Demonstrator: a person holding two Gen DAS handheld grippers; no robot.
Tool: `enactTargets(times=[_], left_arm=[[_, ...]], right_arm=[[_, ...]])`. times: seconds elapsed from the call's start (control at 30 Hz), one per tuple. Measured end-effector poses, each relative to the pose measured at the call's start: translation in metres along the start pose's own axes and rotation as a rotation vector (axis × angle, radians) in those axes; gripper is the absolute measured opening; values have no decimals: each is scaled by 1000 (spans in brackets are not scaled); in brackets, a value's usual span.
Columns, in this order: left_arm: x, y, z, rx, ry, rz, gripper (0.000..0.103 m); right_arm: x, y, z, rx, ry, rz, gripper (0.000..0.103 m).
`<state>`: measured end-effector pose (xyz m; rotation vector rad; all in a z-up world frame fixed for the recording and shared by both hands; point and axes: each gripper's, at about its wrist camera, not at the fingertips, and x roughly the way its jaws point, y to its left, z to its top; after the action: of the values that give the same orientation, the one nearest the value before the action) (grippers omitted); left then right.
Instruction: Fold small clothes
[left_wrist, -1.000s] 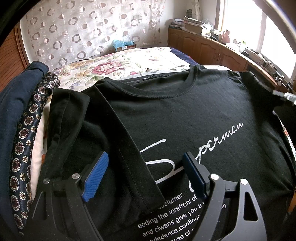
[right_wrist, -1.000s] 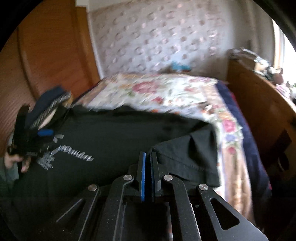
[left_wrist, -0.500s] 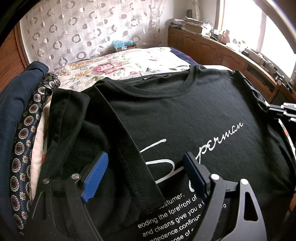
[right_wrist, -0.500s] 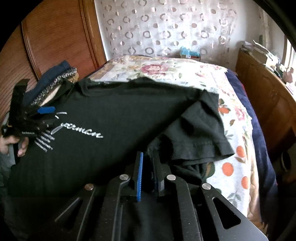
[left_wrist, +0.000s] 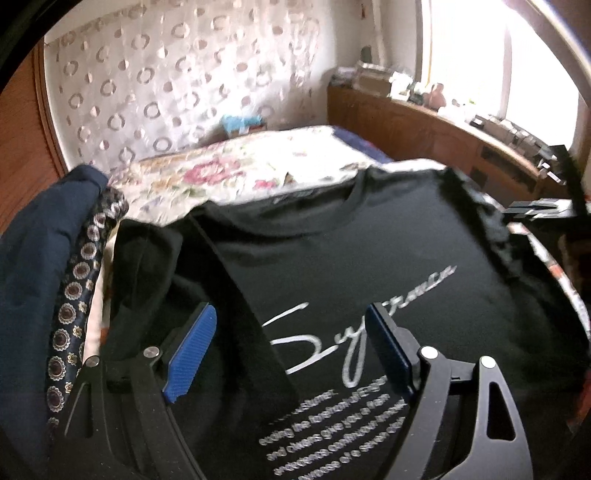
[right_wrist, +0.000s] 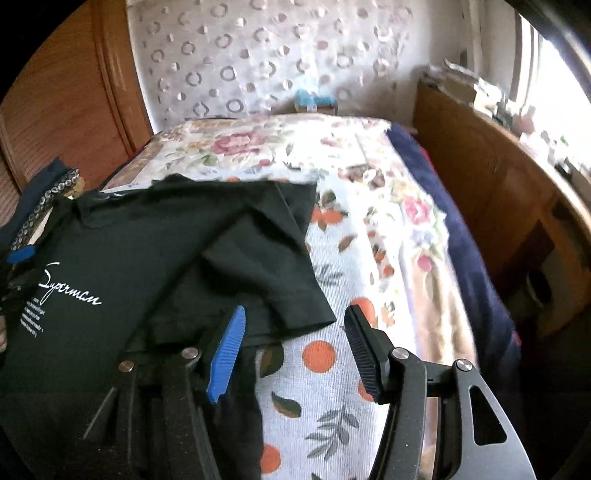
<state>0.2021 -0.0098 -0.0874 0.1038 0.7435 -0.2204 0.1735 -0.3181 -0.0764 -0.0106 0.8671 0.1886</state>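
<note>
A black T-shirt (left_wrist: 369, 251) with white "Superman" script lies face up on the bed. Its left sleeve (left_wrist: 236, 332) is folded in over the chest. My left gripper (left_wrist: 291, 343) is open and empty, its jaws standing either side of that folded sleeve edge. In the right wrist view the shirt (right_wrist: 122, 266) has its right sleeve (right_wrist: 273, 280) folded inward. My right gripper (right_wrist: 295, 339) is open and empty, just above the sleeve's cuff and the sheet.
The bed has a floral quilt (right_wrist: 258, 144) and an orange-print sheet (right_wrist: 325, 369). A pile of dark blue and patterned clothes (left_wrist: 48, 280) lies left of the shirt. A wooden cabinet (right_wrist: 491, 192) runs along the right side, a wooden wardrobe (right_wrist: 66, 110) on the left.
My right gripper has opened and let go of the right sleeve, which now lies folded over the shirt. The left gripper has stayed open and lifted slightly.
</note>
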Motion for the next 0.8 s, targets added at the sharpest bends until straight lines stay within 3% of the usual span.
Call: enactTargets(times=[0.1,0.17,0.3,0.47,0.8], left_arm=[[-6,0,0,4,-32,3,83],[-6,1,0,0,-33,1,83],[-5,6,-3,-18,-26,2,83],[-11,11,-6,-46,-45,-15,83],[-14,17,-8,-74,-61,-14,83]], right_arm=[[11,-2,4,31,4,34,59],[14,-3,11,40,5,47,49],[13,0,19,2,0,86,6],[8,22,31,-92,-27,101,3],[11,90,64,-236,-99,217,3]])
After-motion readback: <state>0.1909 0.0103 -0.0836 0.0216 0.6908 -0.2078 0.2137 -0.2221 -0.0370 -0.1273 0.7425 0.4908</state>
